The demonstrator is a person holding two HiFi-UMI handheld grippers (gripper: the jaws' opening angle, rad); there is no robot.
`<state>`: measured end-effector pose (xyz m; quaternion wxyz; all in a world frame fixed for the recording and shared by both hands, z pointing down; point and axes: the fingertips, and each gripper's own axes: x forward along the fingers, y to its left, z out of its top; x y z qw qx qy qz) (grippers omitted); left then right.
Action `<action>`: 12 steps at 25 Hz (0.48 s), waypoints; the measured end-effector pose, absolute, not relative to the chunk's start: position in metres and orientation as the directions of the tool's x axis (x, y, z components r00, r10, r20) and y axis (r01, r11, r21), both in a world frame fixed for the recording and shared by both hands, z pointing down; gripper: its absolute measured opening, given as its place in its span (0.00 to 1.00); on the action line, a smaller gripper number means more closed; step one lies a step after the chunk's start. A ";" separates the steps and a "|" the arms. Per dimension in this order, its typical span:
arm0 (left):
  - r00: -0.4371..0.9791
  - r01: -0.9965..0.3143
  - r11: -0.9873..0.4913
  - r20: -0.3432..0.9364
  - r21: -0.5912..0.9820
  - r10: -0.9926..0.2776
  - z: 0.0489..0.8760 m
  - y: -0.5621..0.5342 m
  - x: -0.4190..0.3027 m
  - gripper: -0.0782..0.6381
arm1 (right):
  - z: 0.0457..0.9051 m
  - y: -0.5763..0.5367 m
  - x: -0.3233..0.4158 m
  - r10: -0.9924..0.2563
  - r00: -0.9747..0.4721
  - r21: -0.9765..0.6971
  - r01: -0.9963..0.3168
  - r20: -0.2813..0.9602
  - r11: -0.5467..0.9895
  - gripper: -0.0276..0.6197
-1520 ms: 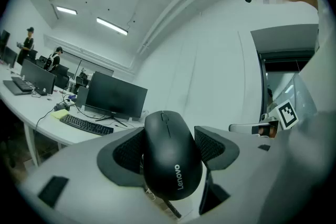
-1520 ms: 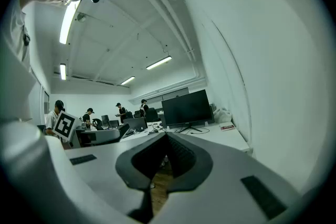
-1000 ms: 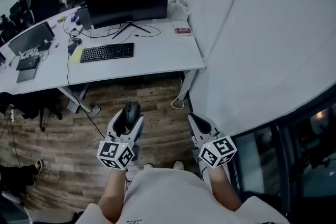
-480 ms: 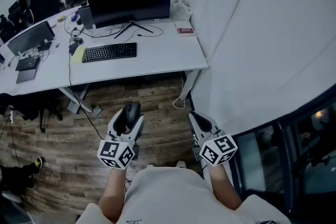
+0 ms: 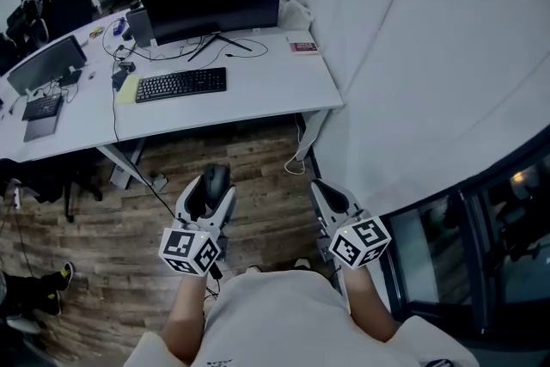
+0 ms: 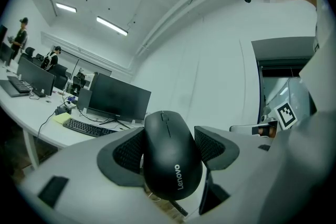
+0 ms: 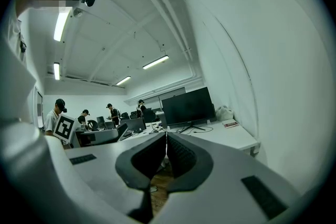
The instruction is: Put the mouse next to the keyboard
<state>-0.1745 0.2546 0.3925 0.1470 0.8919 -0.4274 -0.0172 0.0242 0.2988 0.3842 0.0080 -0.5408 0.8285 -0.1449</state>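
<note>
A black Lenovo mouse [image 6: 170, 157] is clamped between the jaws of my left gripper [image 5: 210, 189], held low over the wooden floor, well short of the desk. The same mouse [image 5: 216, 182] shows in the head view. A black keyboard [image 5: 180, 84] lies on the white desk [image 5: 266, 90] in front of a dark monitor [image 5: 210, 0]; in the left gripper view the keyboard [image 6: 86, 127] sits far off at the left. My right gripper [image 5: 329, 198] hangs beside the left one, jaws pressed together with nothing between them [image 7: 166, 152].
A red-and-white booklet [image 5: 301, 46] lies at the desk's far right. Cables trail from the desk to the floor [image 5: 146, 185]. A white curved wall [image 5: 430, 56] stands to the right. More desks, monitors and people are at the far left [image 5: 43, 56].
The desk has shifted slightly in the head view as the head moved. Both grippers keep their positions, the mouse still held.
</note>
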 end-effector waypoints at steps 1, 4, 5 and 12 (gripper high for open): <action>0.636 -0.755 -0.594 0.094 0.278 -0.766 0.393 0.254 -0.178 0.54 | 0.384 0.299 0.021 -0.899 -0.413 -0.242 -0.896 0.145 0.372 0.07; 0.640 -0.752 -0.597 0.092 0.281 -0.763 0.393 0.254 -0.188 0.54 | 0.382 0.299 0.010 -0.900 -0.411 -0.229 -0.899 0.147 0.373 0.07; 0.641 -0.751 -0.597 0.092 0.282 -0.762 0.393 0.254 -0.191 0.54 | 0.381 0.300 0.007 -0.899 -0.411 -0.227 -0.899 0.148 0.374 0.07; 0.644 -0.748 -0.600 0.092 0.282 -0.759 0.396 0.253 -0.201 0.54 | 0.386 0.298 -0.003 -0.894 -0.416 -0.229 -0.898 0.165 0.376 0.07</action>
